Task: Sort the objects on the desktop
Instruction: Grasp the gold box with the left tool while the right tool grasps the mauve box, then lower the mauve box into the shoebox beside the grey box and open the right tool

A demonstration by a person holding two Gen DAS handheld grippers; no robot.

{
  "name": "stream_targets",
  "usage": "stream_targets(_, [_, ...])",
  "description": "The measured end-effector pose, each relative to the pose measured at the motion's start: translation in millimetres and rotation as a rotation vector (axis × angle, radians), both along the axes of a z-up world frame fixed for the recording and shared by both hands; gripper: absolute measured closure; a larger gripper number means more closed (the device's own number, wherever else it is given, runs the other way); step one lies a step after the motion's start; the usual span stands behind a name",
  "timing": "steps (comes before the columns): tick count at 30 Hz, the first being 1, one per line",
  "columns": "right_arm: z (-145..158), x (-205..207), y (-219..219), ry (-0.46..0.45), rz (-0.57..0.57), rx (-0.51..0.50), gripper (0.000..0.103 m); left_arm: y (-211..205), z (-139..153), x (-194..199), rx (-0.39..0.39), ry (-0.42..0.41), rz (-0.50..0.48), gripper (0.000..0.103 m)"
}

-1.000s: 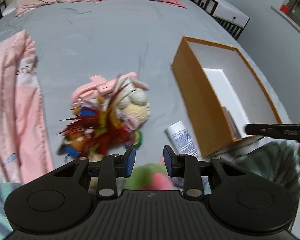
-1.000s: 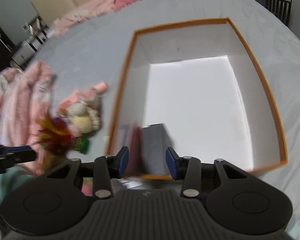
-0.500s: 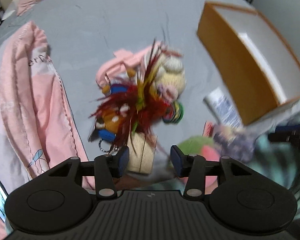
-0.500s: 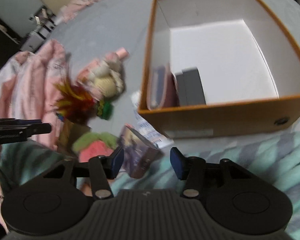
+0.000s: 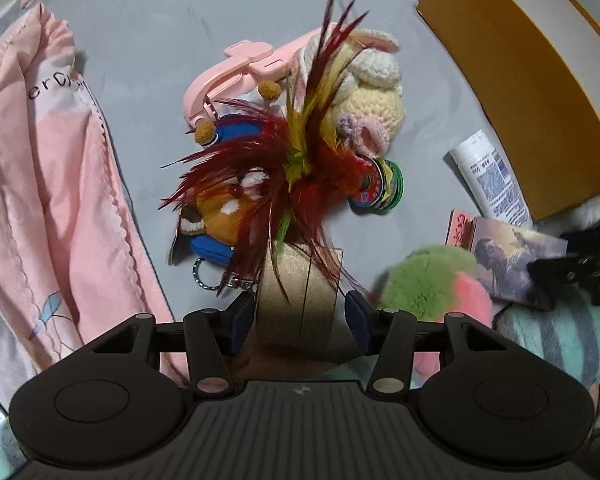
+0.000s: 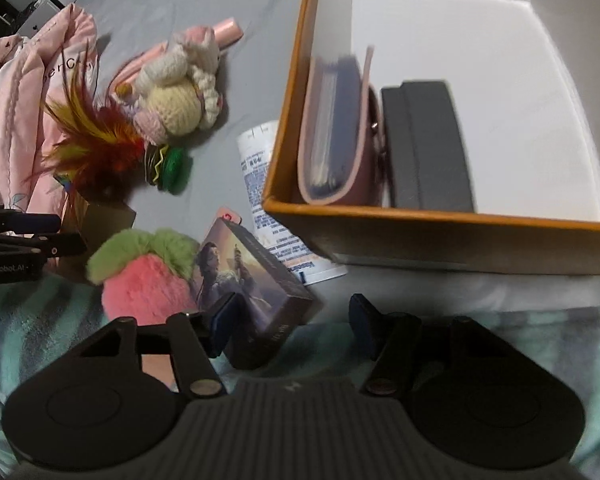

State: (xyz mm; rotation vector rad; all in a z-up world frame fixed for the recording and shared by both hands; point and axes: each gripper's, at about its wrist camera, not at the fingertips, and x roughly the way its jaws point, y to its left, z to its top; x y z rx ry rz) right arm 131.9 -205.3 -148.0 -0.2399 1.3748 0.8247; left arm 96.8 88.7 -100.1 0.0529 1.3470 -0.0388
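My left gripper (image 5: 300, 318) points down at the grey bed, jaws open around a gold box (image 5: 300, 300); a thin gap shows at each pad. A red and yellow feather toy (image 5: 292, 168) spreads over the box top. My right gripper (image 6: 292, 320) hangs low over a picture-printed card box (image 6: 256, 288); its jaws are opening, and the box's near corner lies beside the left finger, unpressed. The orange box (image 6: 460, 236) with a white inside holds a pink-covered notebook (image 6: 332, 140) and a dark grey case (image 6: 424, 144).
Around the feathers lie a crochet doll (image 5: 372, 92), a fox plush keychain (image 5: 220, 212), a pink plastic piece (image 5: 228, 76), green badges (image 5: 384, 188), a white tube (image 5: 492, 180) and a green-pink fluffy ball (image 5: 432, 284). A pink blanket (image 5: 40, 180) lies left; teal striped fabric (image 6: 500, 332) lies near.
Both grippers sank towards the bed and their jaws widened. The left now straddles the gold box. The right left its spot above the orange box and came down at the card box.
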Motion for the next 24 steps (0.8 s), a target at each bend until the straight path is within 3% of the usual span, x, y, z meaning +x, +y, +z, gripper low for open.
stream_targets(4, [-11,3,5,0.057,-0.010,0.016,0.036,1,-5,7,-0.003,0.014,0.019,0.045])
stream_targets(6, [-10,2,5,0.074,-0.017,0.037,0.049,0,-7,8,0.001,0.017,0.021,0.045])
stream_targets(15, [24,-9,-11,0.072,-0.058,0.177,0.077,-4,-4,3,0.037,-0.016,0.008,0.050])
stream_targets(17, [37,-15,-12,0.045,-0.047,0.207,0.079,-4,-2,2,0.040,-0.029,0.009,0.051])
stream_targets(21, [62,-25,-15,-0.099,-0.016,0.181,0.079,-6,4,-3,0.047,-0.058,0.012,0.051])
stream_targets(24, [78,-26,-28,-0.122,-0.001,0.208,0.079,-4,14,-12,0.021,-0.096,0.032,0.052])
